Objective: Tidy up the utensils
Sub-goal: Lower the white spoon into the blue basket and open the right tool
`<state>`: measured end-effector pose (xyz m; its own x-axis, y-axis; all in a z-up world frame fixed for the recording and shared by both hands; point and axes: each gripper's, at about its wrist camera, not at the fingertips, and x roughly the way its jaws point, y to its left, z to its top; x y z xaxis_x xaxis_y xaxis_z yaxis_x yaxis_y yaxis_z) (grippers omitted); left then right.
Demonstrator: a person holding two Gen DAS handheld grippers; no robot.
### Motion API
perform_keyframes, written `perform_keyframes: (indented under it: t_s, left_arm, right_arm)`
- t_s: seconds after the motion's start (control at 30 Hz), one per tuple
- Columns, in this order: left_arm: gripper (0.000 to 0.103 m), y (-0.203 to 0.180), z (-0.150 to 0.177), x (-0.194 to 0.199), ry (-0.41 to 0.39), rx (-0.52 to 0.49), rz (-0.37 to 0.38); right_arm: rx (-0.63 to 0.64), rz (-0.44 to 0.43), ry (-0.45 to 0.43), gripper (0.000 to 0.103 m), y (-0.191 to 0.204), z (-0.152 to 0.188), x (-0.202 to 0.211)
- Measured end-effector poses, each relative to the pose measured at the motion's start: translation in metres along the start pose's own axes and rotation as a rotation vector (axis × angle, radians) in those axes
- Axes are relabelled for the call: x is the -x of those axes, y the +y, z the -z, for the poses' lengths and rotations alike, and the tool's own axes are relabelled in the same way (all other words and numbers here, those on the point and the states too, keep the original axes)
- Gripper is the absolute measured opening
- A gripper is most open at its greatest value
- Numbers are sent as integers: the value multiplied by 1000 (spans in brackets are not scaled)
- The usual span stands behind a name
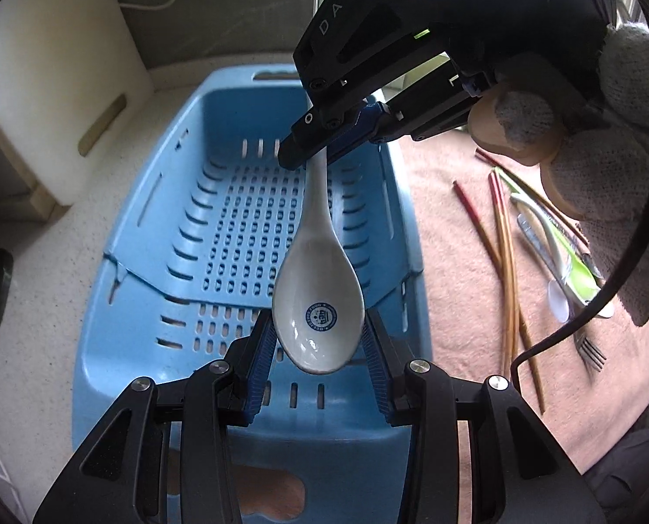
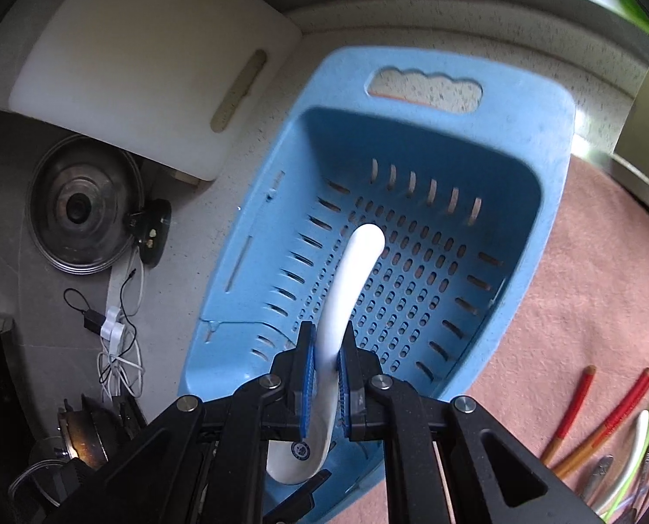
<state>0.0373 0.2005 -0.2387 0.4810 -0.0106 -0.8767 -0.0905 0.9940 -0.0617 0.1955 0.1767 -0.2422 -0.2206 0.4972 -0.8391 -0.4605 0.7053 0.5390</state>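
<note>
Hanging over the basket (image 1: 158, 236), the spoon (image 1: 320, 288) is clamped at its handle by the right gripper (image 2: 326, 367); its bowl is flanked by the spread left gripper (image 1: 320, 349).

My right gripper (image 2: 325, 364) is clamped on the handle of a white ceramic spoon (image 2: 350, 279), held above the blue slotted basket (image 2: 259, 201). The basket sits on the counter (image 2: 184, 288), partly over a pink cloth (image 2: 586, 270). Far left leans a white cutting board (image 2: 149, 56); chopsticks (image 2: 573, 410) lie near right.
</note>
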Motion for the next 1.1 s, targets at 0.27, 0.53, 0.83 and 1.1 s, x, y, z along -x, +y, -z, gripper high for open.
perform_keyframes:
  t_s: [0.27,0.53,0.83,1.1]
  left_arm:
    - [39,3,0,-8,9,6,1]
    - [39,4,3,-9,24,14,-1]
    - [39,9,6,19,-48,30,-23]
    - [39,10,6,50,-126,39,-26]
  right_arm:
    - [25,20,6,12,3,-3,-8]
    - [45,74,-39,47,3,1,1]
    - [67,68,-121,48,-1,24,43]
    - [35,43,-278,48,-23,71,112]
